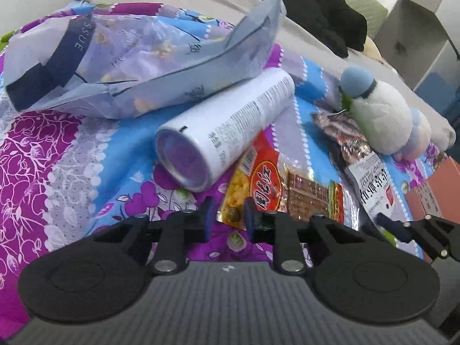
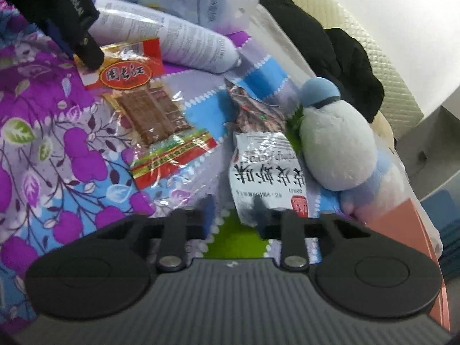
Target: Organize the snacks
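Note:
A red snack packet [image 1: 287,189] [image 2: 143,100] with a clear window lies flat on the flowered bedsheet [image 1: 43,158]. My left gripper [image 1: 228,218] [image 2: 83,49] stands at the packet's near end, jaws narrow, with a corner of it between the pads and no visible pinch. To the right lies a white-and-brown snack packet [image 1: 371,184] [image 2: 267,169]. My right gripper [image 2: 234,215] [image 1: 394,227] is at that packet's near edge. Its right finger overlaps the corner, and a gap shows between the blurred pads.
A white cylindrical can [image 1: 230,126] [image 2: 172,37] lies on its side behind the red packet, under a pale blue tissue pack [image 1: 129,66]. A white-and-blue plush toy [image 1: 379,115] [image 2: 336,143] sits beside the white packet. An orange box [image 1: 437,189] is at right, black clothing [image 1: 322,17] behind.

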